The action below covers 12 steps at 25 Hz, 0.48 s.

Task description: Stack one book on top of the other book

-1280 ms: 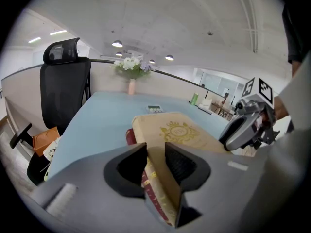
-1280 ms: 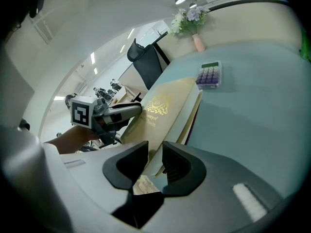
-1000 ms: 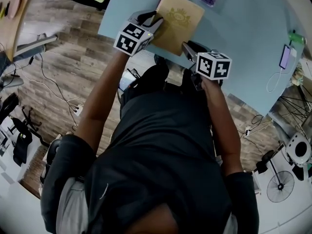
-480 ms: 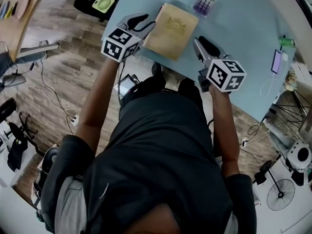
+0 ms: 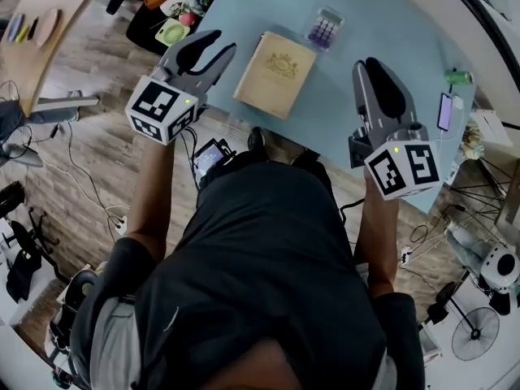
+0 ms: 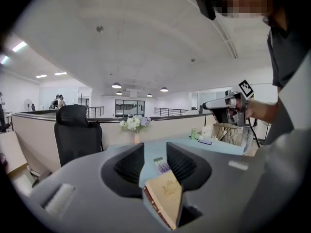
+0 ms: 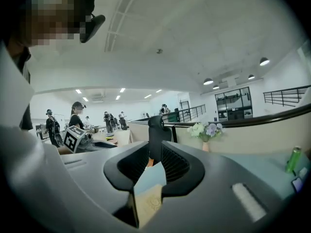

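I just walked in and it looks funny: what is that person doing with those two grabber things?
A person holds a gripper in each hand, both up above the blue table and both empty. The left gripper has its jaws open; the right gripper has just been closing its jaws, with nothing between them. A tan book lies on the table near a calculator, with a dark red edge showing under it, perhaps the second book.

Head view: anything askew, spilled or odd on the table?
Nothing stands out. The tan book lies flat, roughly square to the near edge of the table, with the calculator beyond it. Nothing spilled or damaged that I can see.
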### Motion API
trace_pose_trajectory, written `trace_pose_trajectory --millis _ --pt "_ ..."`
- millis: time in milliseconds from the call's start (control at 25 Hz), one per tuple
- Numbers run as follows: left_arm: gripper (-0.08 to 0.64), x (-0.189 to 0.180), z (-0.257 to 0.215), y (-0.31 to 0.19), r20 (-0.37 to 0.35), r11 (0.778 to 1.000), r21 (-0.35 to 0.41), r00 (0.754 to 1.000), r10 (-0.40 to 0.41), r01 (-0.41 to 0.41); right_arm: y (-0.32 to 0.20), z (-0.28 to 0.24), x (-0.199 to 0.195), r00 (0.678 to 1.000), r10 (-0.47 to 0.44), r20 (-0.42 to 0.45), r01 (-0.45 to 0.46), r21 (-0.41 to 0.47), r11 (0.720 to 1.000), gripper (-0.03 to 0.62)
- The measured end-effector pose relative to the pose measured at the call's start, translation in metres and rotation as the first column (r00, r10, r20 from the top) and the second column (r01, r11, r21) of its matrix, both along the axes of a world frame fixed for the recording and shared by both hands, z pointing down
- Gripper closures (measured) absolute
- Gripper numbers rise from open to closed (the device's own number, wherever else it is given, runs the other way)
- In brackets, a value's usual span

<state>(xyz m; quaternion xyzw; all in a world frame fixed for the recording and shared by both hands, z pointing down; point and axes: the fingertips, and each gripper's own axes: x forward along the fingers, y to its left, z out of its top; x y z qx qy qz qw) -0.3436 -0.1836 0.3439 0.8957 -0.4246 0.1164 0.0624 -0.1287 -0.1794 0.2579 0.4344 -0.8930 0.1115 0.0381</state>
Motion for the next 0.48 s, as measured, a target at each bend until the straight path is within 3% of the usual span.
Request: trace_pose_trajectory --millis 200,480 --pt "0.413 -0.003 -0.051 0.013 -0.014 0.995 0.101 1.000 -0.010 0.011 0.015 -0.037 0.006 1.000 0.006 0.006 -0.007 0.069 0.998 0.514" --pt "0.413 0.008 -0.079 0.031 0.017 0.987 0.161 1.000 0.007 -0.010 0.025 -0.058 0.023 1.000 0.025 0.008 -0.026 0.108 0.994 0.515"
